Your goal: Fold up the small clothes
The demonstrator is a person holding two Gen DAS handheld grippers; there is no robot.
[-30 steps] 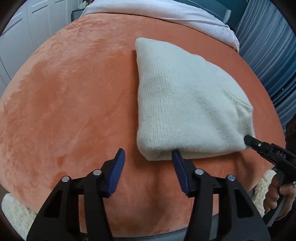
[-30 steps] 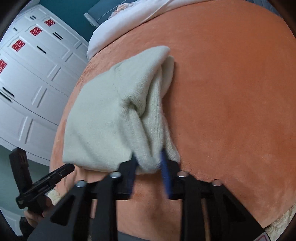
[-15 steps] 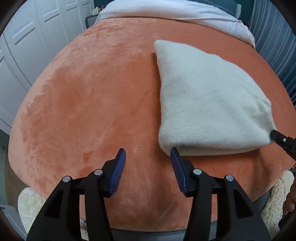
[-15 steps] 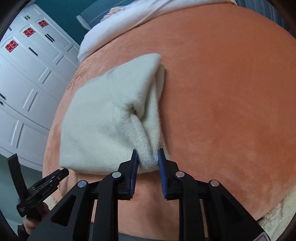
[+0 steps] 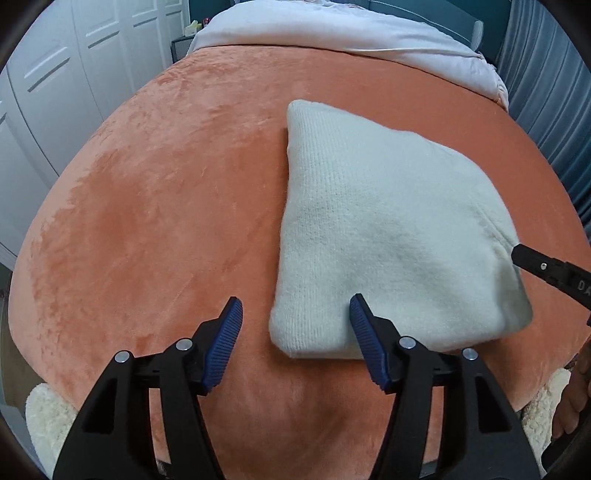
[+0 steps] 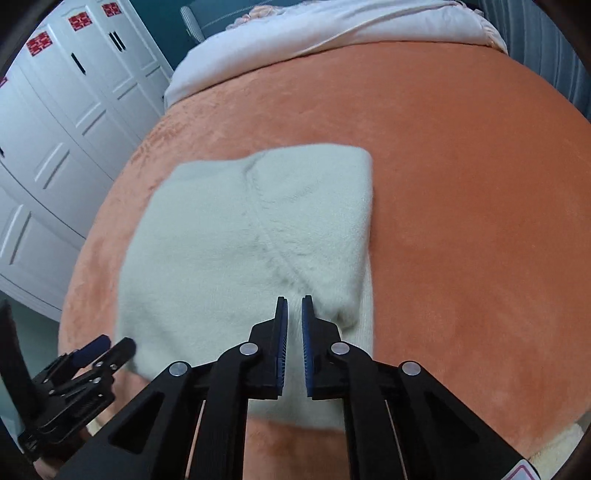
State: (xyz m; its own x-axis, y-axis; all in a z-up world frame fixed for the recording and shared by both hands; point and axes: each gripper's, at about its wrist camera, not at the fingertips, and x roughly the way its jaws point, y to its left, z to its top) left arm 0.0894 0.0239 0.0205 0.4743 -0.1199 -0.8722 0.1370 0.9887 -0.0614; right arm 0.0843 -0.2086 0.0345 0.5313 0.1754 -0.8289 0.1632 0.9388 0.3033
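**Finishing a fold on the orange bed cover**

Left the small cream ribbed-knit garment (image 5: 388, 229) lying flat on the plush orange blanket (image 5: 166, 203), doubled into a thick, roughly four-sided packet with a diagonal seam showing on top. Kept it on the near half of the bed, well apart from the rumpled white bedding (image 5: 332, 33) at the far end. Probably chose that spot for an even surface within easy reach of both hands.

Held the black left gripper with blue ribbed pads (image 5: 295, 301) above the packet's near left corner and pointed it steeply down. Had just been spreading its jaws, which stood wide. Framed that corner between the pads in the left wrist view, one pad over bare blanket and the other over knit, pressing on nothing. Seemed placed there either to let the corner settle or to stand ready for a fresh pinch.

Kept the matching right gripper (image 6: 294, 298) over the near right part of the packet, beside the seam. Had just been drawing its jaws together to a thin slit. Showed pale knit through the slit, but no fold visibly clamped. Appeared narrowed so as not to catch the fuzzy surface, perhaps for patting the edge down.

Judged the folding nearly complete, with only tidying or one more fold left.
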